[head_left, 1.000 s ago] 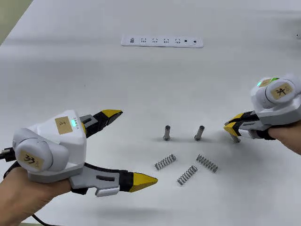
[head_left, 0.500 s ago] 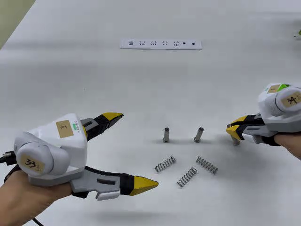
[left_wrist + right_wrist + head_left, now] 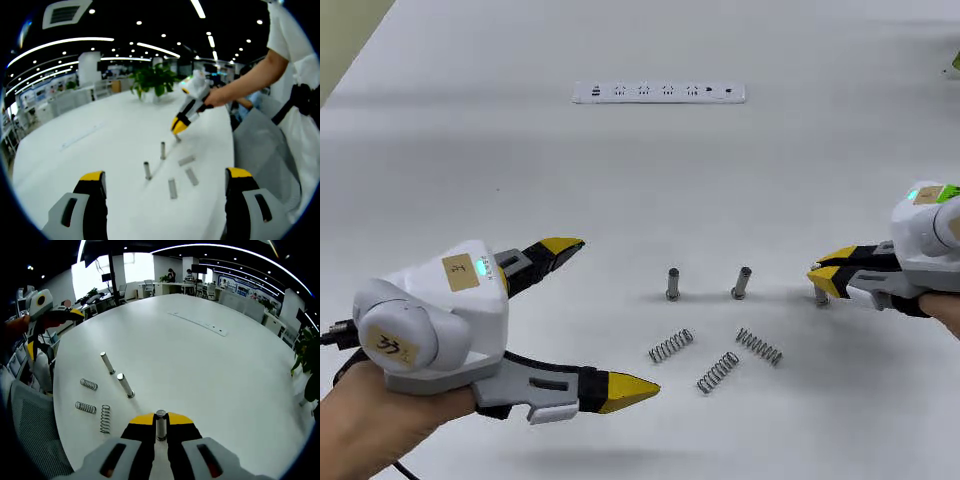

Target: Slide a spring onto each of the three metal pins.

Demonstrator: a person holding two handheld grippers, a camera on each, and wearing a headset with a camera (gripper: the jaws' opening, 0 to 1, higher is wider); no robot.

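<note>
Two metal pins (image 3: 673, 283) (image 3: 742, 282) stand upright on the white table (image 3: 620, 180). A third pin (image 3: 820, 296) stands further right, and my right gripper (image 3: 828, 277) is shut on it. The right gripper view has this pin (image 3: 160, 422) upright between the yellow tips. Three springs (image 3: 671, 345) (image 3: 718, 372) (image 3: 759, 346) lie flat just in front of the pins. At the lower left my left gripper (image 3: 600, 315) hovers wide open and holds nothing. In the left gripper view the pins (image 3: 147, 170) (image 3: 162, 150) and springs (image 3: 172, 187) sit between its jaws, well ahead.
A white power strip (image 3: 658, 92) lies at the back of the table. Bare tabletop surrounds the pins on all sides. In the right gripper view, office desks and chairs stand beyond the table's edge.
My right gripper has shifted slightly to the right while staying shut on the third pin. The left gripper has hardly moved. The pins and springs lie as before.
</note>
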